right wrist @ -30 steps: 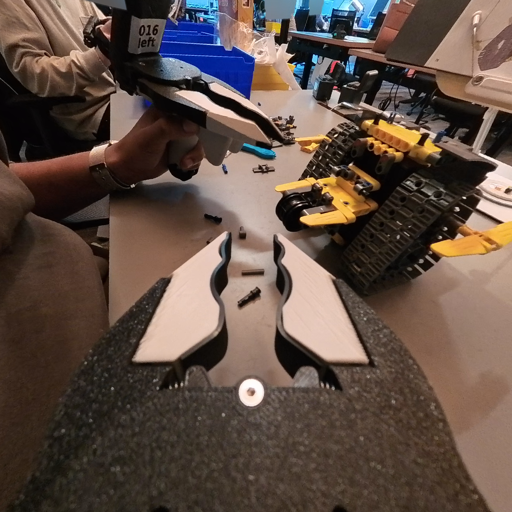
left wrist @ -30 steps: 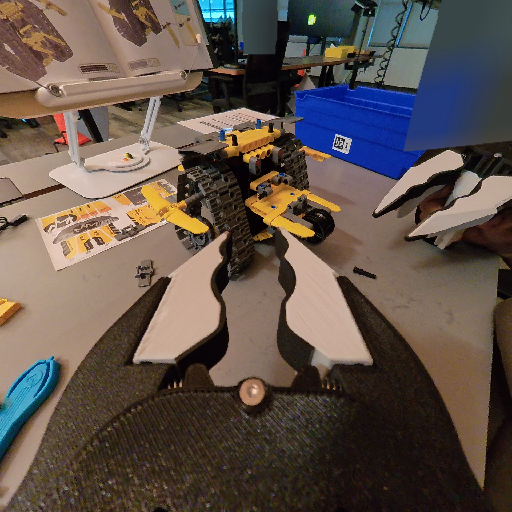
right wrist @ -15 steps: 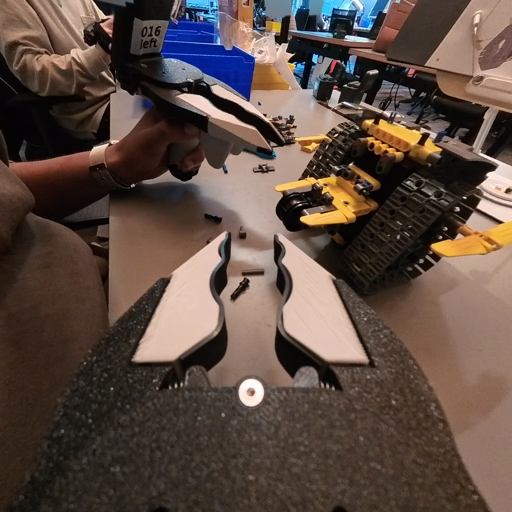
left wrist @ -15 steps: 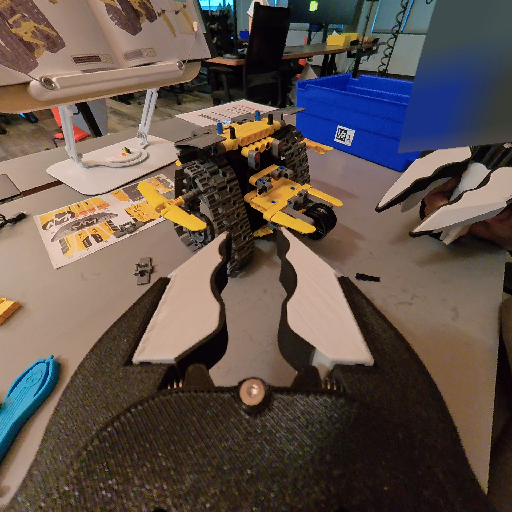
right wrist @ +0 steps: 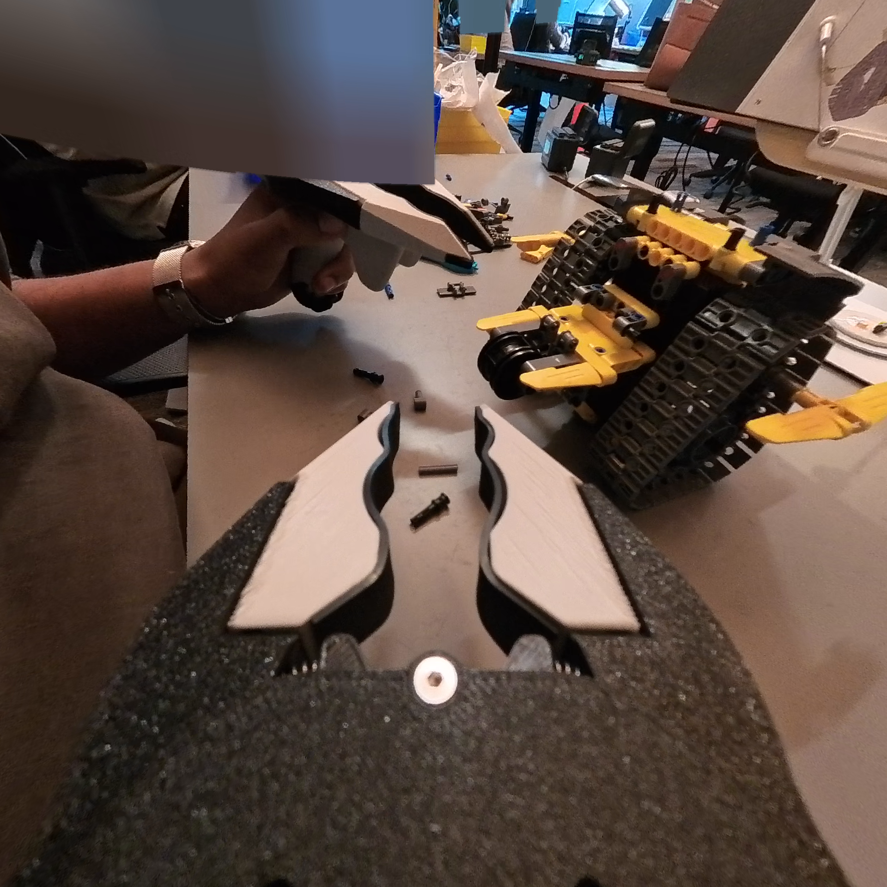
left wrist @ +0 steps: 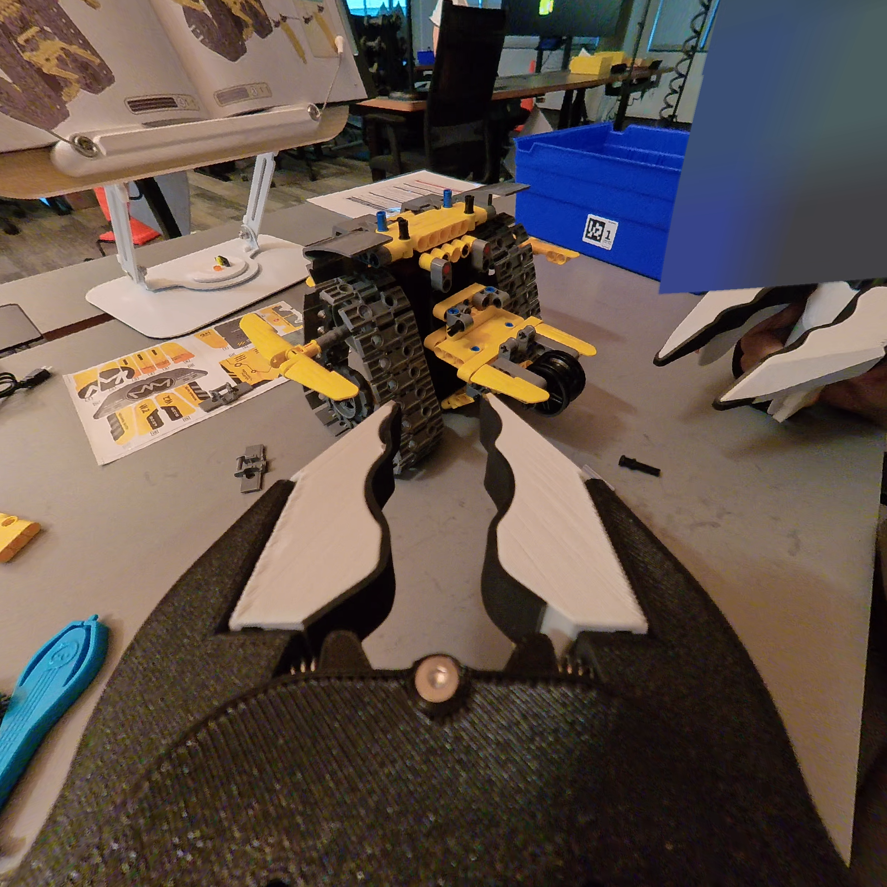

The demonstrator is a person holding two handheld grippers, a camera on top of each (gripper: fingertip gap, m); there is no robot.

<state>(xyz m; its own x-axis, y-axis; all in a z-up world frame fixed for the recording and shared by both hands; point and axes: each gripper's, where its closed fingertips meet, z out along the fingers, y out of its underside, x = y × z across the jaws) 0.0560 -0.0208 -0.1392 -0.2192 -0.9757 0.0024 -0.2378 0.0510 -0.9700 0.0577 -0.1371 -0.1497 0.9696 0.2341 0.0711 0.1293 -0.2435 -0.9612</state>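
A yellow and black tracked brick vehicle (left wrist: pixel 422 317) stands on the grey table; it also shows in the right wrist view (right wrist: pixel 672 345). My left gripper (left wrist: pixel 439 410) is open and empty, its tips just short of the vehicle's near track. My right gripper (right wrist: pixel 436 413) is open and empty, low over the table. A black pin (right wrist: pixel 430 510) and a short dark axle (right wrist: pixel 437 470) lie on the table between its fingers. Another black pin (right wrist: pixel 368 375) and a small grey piece (right wrist: pixel 419 401) lie just beyond. The right gripper shows at the right of the left wrist view (left wrist: pixel 768 355).
A sticker sheet (left wrist: pixel 168 374), a grey connector (left wrist: pixel 250 468), a blue tool (left wrist: pixel 43 691) and a yellow piece (left wrist: pixel 14 535) lie left. A black pin (left wrist: pixel 638 464) lies right. A blue bin (left wrist: pixel 600 192) and a white book stand (left wrist: pixel 192 288) stand behind. Loose parts (right wrist: pixel 489 216) lie far off. Across from one pair of fingers to the other is roughly 12 centimeters. My right tips are about 25 centimeters from the grey connector (left wrist: pixel 250 468), my left tips only 12 centimeters.
The left gripper has drifted a little relative to the vehicle and sunk lower in the right wrist view. The black pin between the right gripper's fingers shifted slightly and back.
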